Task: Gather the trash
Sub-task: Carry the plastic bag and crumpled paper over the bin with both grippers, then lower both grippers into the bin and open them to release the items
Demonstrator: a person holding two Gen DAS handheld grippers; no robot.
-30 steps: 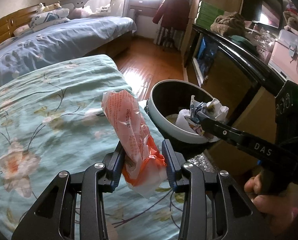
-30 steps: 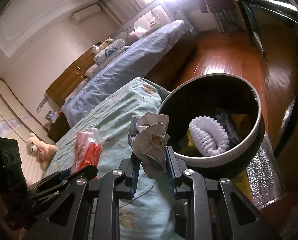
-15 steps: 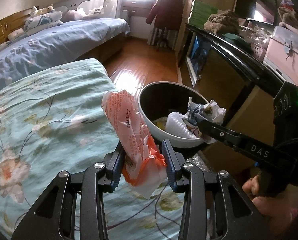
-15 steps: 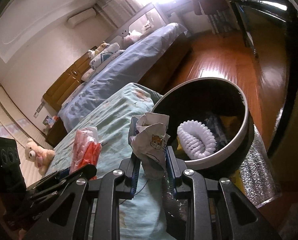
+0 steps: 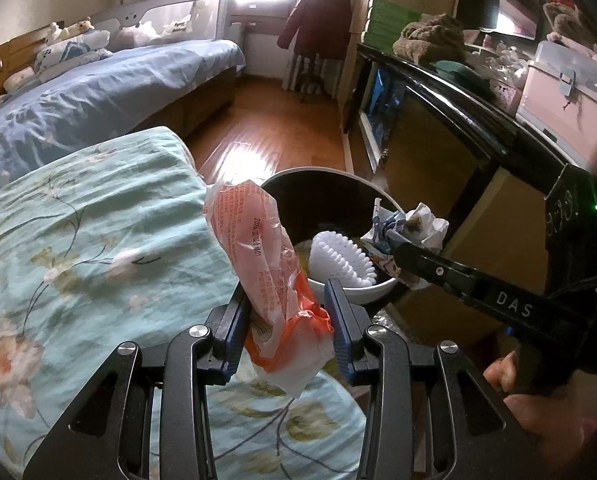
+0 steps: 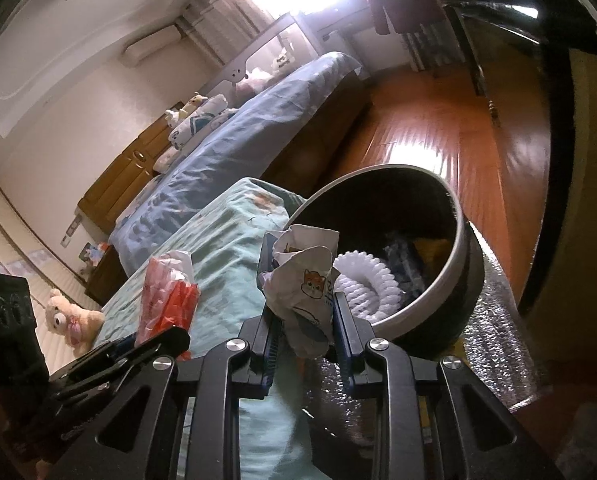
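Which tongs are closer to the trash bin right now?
Right. The right tongs hold crumpled paper at the trash bin rim; the left tongs hold their orange wrapper over the bed's edge.

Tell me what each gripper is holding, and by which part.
The left gripper clamps an orange-and-white plastic wrapper near its lower end. The right gripper grips a crumpled white paper wrapper with a cat print by its lower half.

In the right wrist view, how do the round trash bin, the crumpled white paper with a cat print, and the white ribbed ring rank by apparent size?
1. Round trash bin, largest.
2. Crumpled white paper with a cat print, though nearness to the camera enlarges it.
3. White ribbed ring, partly hidden, so unsure against the paper.
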